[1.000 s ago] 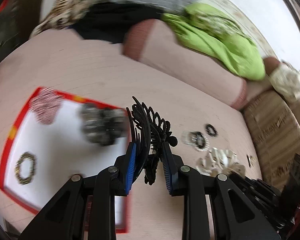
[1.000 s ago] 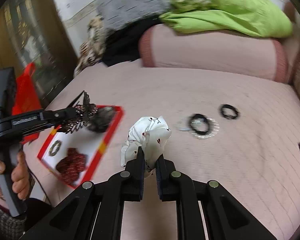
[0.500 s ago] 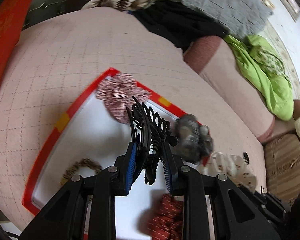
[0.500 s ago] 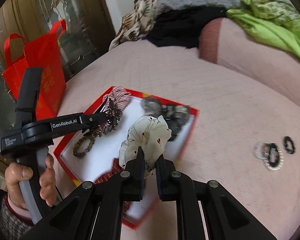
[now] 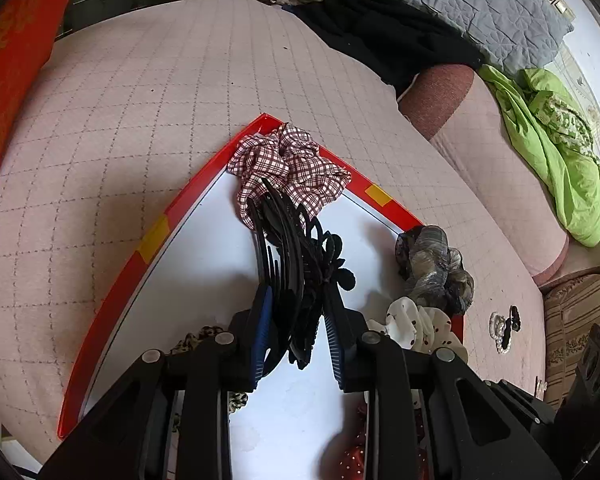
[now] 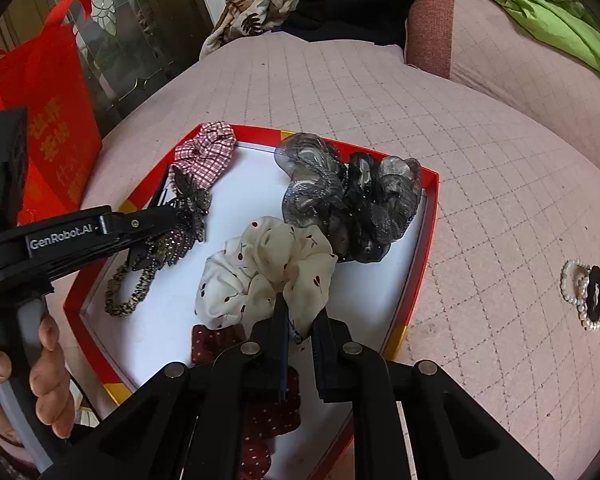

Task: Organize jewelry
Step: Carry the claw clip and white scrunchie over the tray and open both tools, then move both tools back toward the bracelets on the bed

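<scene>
A black butterfly-shaped hair claw with long curved teeth stands tilted, clamped between the left tongs above the red-rimmed white tray. A cream scrunchie with small red cherries is bunched at the tips of the right tongs, low over the tray's middle. In the tray lie a red-and-white plaid scrunchie at the far corner, a grey sheer scrunchie, a thin leopard-print hair tie and a dark red dotted scrunchie.
</scene>
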Demonstrator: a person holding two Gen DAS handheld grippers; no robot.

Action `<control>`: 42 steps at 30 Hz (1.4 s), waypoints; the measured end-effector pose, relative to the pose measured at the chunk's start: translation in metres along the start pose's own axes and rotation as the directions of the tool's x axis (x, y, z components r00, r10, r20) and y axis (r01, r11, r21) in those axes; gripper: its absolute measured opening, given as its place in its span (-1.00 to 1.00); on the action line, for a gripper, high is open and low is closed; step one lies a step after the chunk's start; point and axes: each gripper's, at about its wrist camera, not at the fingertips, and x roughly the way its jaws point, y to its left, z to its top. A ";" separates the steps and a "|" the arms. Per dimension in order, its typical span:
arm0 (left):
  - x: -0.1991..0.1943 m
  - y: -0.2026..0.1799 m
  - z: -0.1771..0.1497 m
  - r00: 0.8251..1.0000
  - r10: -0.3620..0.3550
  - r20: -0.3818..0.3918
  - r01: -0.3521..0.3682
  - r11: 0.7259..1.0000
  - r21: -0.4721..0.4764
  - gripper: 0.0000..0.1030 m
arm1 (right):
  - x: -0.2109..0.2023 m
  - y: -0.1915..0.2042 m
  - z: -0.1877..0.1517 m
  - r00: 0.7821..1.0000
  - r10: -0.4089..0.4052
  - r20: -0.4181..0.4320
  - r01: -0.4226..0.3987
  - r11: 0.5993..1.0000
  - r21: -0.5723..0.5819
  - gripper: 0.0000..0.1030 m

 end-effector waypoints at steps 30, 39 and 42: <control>-0.075 -0.124 -0.093 0.990 -0.027 0.141 -0.021 0.945 0.327 -0.02 | -0.136 -0.091 -0.123 0.981 -0.171 0.093 0.156 0.976 0.149 0.11; -0.081 -0.196 -0.154 0.996 -0.039 0.074 0.000 0.884 0.467 -0.02 | -0.173 -0.137 -0.162 0.968 -0.225 0.113 0.185 0.939 0.289 0.12; -0.084 -0.210 -0.171 0.997 -0.034 0.064 -0.001 0.871 0.492 -0.01 | -0.183 -0.147 -0.170 0.963 -0.237 0.130 0.184 0.927 0.325 0.12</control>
